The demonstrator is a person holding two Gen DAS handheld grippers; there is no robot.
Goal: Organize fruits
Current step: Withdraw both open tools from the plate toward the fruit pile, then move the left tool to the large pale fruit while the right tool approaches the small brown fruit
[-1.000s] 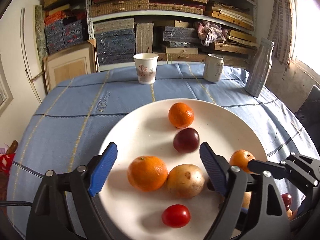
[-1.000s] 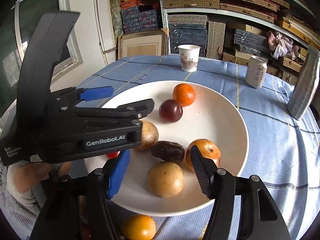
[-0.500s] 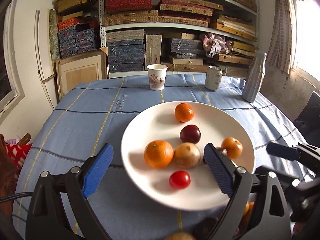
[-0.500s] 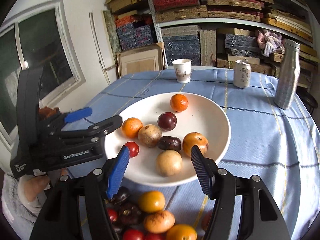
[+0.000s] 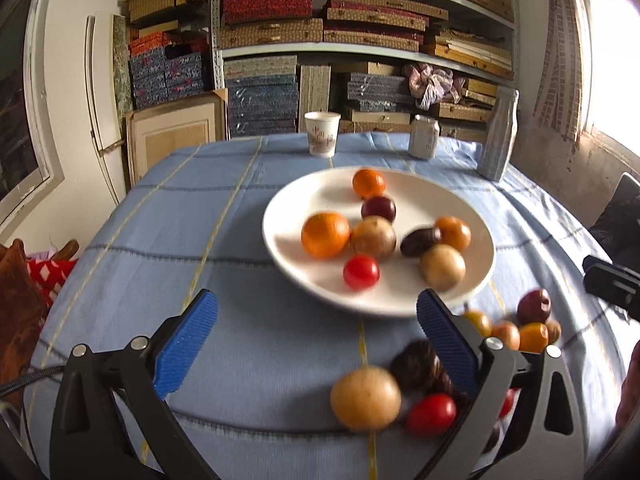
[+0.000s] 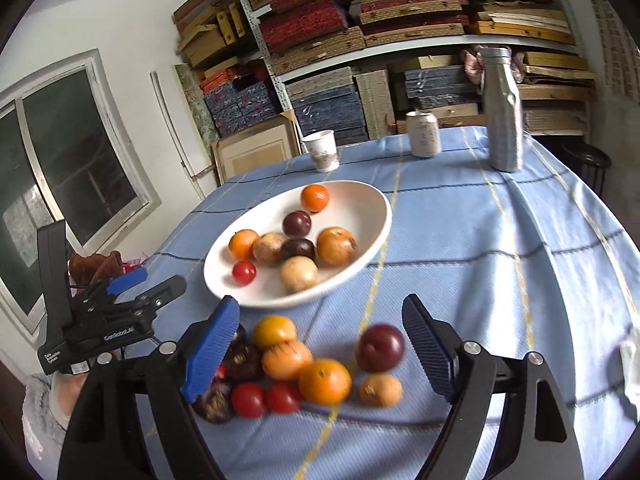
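A white plate (image 5: 280, 216) (image 6: 360, 208) on the blue cloth holds several fruits: oranges, a dark plum (image 5: 378, 208), tan round fruits and a red tomato (image 5: 361, 273). Nearer the table's front edge lies a loose pile: a tan fruit (image 5: 366, 398), tomatoes, an orange (image 6: 325, 381) and a dark red plum (image 6: 379, 348). My left gripper (image 5: 316, 308) hangs short of the plate, its jaws opening, touching nothing. My right gripper (image 6: 320, 312) hovers over the pile, jaws opening, the loose fruit lying between and below its fingers untouched. The left gripper (image 6: 148, 282) also shows at the left of the right wrist view.
At the table's far side stand a paper cup (image 5: 322, 134), a can (image 5: 424, 142) and a tall silver bottle (image 6: 502, 108). Shelves stacked with boxes (image 5: 320, 32) fill the wall behind. A window (image 6: 60, 168) is at the left. A person's hand (image 6: 68, 396) holds the left gripper.
Both grippers have drawn back from over the plate toward the near edge, and their jaws stand wider. The loose fruit pile has come into view under them.
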